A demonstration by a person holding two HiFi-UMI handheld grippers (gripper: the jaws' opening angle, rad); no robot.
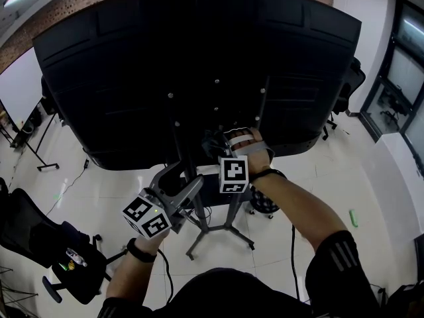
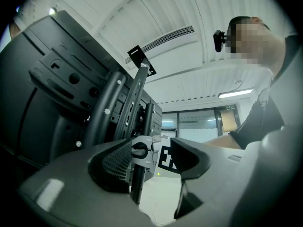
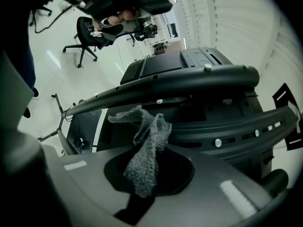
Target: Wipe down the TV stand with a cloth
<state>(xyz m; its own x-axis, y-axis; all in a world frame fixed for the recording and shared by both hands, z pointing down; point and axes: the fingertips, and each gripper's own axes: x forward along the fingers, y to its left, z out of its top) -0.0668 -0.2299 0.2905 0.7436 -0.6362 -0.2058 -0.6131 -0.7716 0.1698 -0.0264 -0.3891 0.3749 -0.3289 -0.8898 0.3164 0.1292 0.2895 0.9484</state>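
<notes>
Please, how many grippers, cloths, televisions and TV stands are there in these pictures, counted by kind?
grippers: 2 (left gripper, right gripper)
cloth: 1
television: 1
TV stand: 1
total: 5

I see the TV [image 1: 165,65] on its stand [image 1: 199,225] ahead. My left gripper [image 1: 187,176] straddles the post [image 2: 138,122]. My right gripper [image 1: 228,152], just right, has the cloth [image 3: 144,150] in it. A chair [image 1: 40,237] sits near left.
</notes>
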